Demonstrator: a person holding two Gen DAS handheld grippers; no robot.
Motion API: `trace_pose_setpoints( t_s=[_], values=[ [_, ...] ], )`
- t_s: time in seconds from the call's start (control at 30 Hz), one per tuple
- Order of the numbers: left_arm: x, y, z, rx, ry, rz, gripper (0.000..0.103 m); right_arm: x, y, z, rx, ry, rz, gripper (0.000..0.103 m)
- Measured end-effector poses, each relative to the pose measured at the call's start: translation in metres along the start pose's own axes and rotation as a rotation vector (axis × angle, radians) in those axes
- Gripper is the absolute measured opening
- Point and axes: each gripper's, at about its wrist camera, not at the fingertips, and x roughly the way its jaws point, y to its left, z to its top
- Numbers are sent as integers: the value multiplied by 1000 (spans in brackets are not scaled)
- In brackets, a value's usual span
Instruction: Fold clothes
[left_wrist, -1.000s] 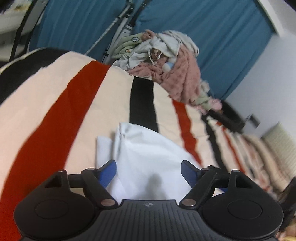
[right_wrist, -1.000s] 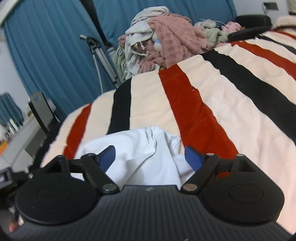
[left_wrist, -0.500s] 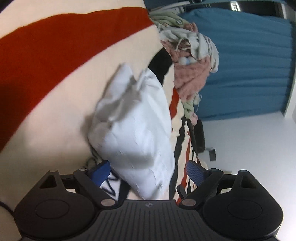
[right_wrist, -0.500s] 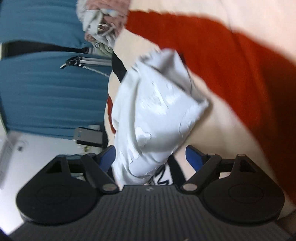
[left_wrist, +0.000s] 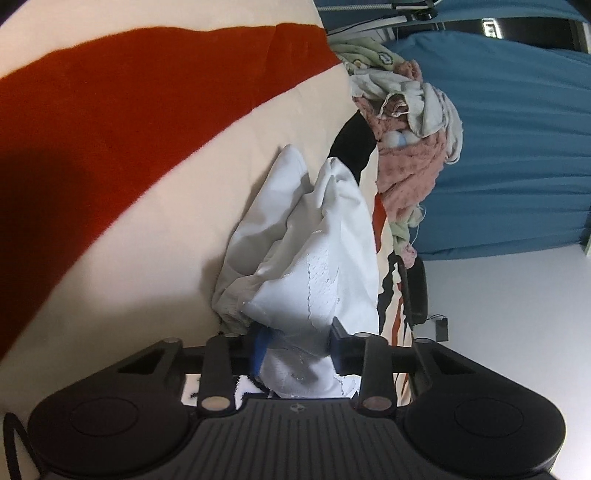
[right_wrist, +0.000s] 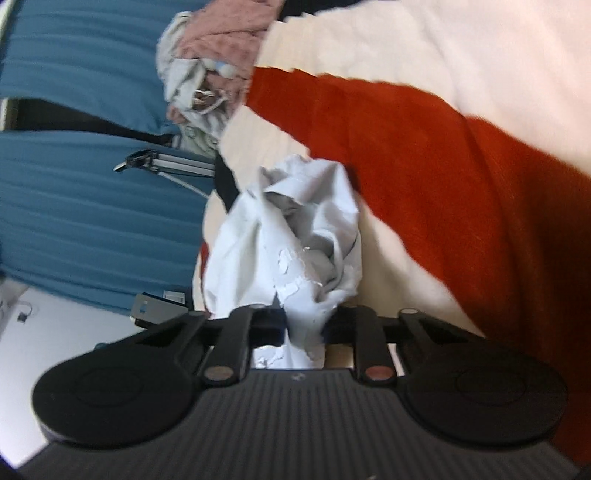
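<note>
A bed (left_wrist: 155, 229) was covered by a blanket (left_wrist: 110, 122) striped cream, red and black. Blue curtains (left_wrist: 517, 147) hung behind it. A folded tripod (right_wrist: 170, 162) stood against the curtains. A small dark device (right_wrist: 155, 312) sat beside a white wall (left_wrist: 517, 314).

Soft white cloth garment (left_wrist: 325, 236) with cracked print; fuzzy striped blanket (left_wrist: 147, 110); matt ribbed plastic gripper body (left_wrist: 295, 435)
</note>
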Motion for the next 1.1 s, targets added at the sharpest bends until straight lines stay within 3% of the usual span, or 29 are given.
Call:
trace_pose_setpoints(
  t_s=[0.17, 0.37, 0.5, 0.6, 0.7, 0.83, 1.03, 1.1],
  values=[
    [-16, -18, -9, 7, 36, -39, 22, -36, 13, 2, -33, -40, 11, 15],
    [-27, -91, -27, 110, 137, -106, 21, -107, 48, 23, -33, -122, 41, 15],
    [0, -147, -38, 194, 209, -86, 20, -142, 60, 57, -39, -167, 29, 15],
    [29, -193, -52, 289, 242, -29, 20, -149, 60, 96, -10, -179, 15, 16],
    [60, -234, -54, 374, 247, 1, 20, -140, 56, 136, 19, -177, -2, 16],
    [116, -293, -40, 429, 229, 14, 19, -115, 78, 194, -34, -209, -29, 16],
    [194, -383, -25, 699, 145, -122, 18, -80, 130, 283, -189, -373, 2, 16],
    [221, -399, -25, 790, 117, -157, 18, -59, 114, 293, -224, -374, -43, 16]
  ],
)
